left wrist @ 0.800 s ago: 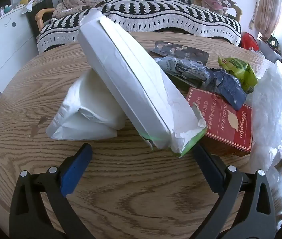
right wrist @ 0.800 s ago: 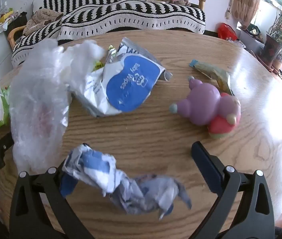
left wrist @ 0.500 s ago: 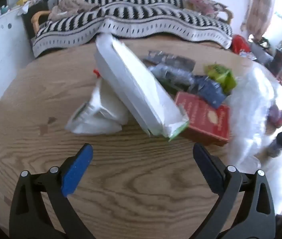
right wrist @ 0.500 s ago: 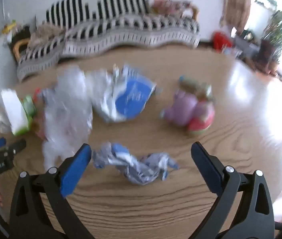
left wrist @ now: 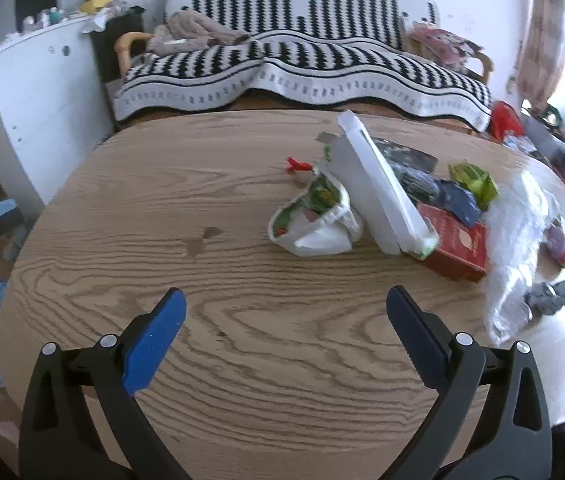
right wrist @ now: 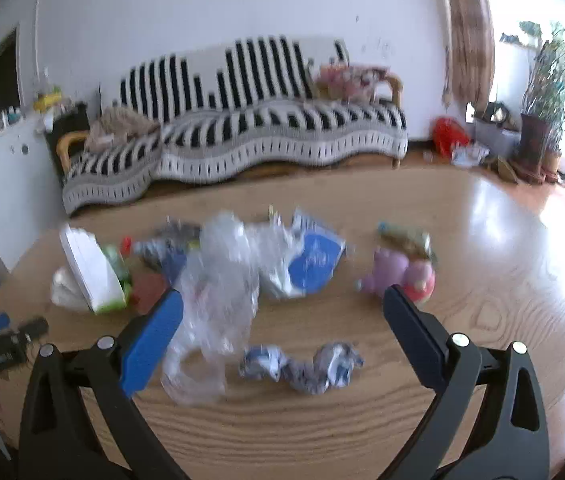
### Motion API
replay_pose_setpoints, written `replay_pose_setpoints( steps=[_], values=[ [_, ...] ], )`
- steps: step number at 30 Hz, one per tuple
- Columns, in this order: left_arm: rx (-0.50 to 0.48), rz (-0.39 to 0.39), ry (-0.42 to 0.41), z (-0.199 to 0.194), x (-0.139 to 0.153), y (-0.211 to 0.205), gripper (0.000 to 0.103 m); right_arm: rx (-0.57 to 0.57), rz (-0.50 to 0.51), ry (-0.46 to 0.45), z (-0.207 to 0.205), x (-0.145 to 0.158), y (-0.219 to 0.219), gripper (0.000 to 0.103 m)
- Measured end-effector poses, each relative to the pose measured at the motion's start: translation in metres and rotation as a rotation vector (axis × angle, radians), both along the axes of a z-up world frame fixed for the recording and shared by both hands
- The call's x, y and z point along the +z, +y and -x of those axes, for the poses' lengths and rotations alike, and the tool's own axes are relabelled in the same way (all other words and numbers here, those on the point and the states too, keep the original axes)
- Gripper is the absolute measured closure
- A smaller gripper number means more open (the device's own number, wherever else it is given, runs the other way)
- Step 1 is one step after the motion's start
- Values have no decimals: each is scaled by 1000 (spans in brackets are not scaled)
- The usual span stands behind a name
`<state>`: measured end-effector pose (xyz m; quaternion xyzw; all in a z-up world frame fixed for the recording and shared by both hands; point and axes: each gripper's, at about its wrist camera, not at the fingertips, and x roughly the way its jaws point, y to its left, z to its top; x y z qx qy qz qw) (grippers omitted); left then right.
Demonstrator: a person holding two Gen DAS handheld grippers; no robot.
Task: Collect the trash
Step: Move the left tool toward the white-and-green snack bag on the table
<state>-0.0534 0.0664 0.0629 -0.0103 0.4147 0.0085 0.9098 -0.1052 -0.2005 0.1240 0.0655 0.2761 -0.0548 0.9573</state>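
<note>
Left gripper (left wrist: 284,312): jaws apart, holding nothing, above bare table (left wrist: 162,208).
Right gripper (right wrist: 282,312): jaws apart, holding nothing.
Trash: crumpled wrapper (right wrist: 302,364) on table between right jaws; clear bag (right wrist: 218,288) beside it.

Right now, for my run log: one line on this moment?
left gripper: open, empty | right gripper: open, empty | crumpled wrapper: on table, ungrasped

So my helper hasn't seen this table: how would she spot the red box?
On the round wooden table, find the trash pile at its right side. The red box lies flat there, under the tilted white package, beside the clear plastic bag. It's the only rigid red carton.
</note>
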Motion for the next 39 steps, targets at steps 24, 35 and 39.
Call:
replay_pose_setpoints(
  steps=[24,35,39],
  values=[
    [-84,12,57,8,-15,-24,5,82,-26,106,-17,-17,7,6],
    [-89,19,78,7,-18,-25,5,76,-105,179,-22,-29,-4,6],
    [-93,12,76,7,-18,-26,5,71,-101,190,-22,-31,-5,6]
  ],
)
